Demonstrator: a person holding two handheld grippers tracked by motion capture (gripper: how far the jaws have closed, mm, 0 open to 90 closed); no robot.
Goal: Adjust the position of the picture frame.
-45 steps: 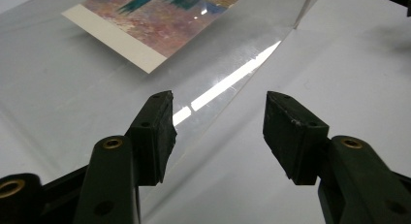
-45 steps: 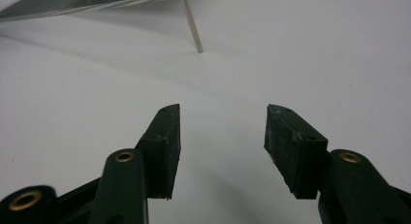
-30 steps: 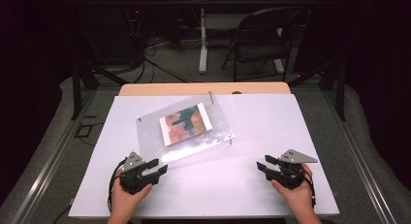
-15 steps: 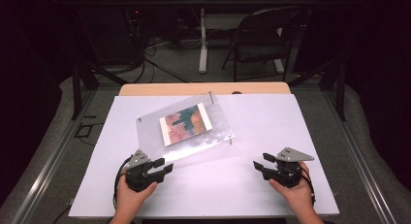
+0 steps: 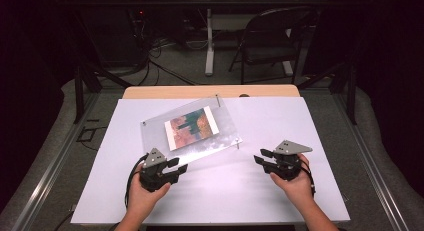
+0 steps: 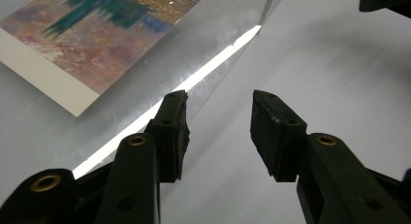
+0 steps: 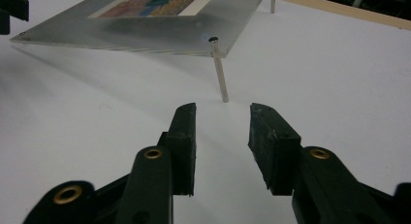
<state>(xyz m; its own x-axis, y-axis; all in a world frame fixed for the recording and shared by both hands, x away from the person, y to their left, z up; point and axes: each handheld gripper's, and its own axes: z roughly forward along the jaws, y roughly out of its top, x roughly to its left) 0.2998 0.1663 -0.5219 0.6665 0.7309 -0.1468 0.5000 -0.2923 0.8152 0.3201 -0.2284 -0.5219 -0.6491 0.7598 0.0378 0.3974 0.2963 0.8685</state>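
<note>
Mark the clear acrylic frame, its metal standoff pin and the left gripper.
clear acrylic frame (image 5: pixel 227 128), high view, bare clear panel.
metal standoff pin (image 7: pixel 220 78), right gripper view, mid-shaft.
left gripper (image 6: pixel 219 118), left gripper view, between its fingertips.

Painted print (image 6: pixel 92 35) — cropped by left gripper view's edge

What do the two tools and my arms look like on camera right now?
Both are black two-jaw tools: left tool, right tool. Each carries a grey three-cornered plate on top and trails a black cable. Brass-coloured rivets dot the jaw arms, and the pads look worn. The forearms are bare, with no sleeves.
</note>
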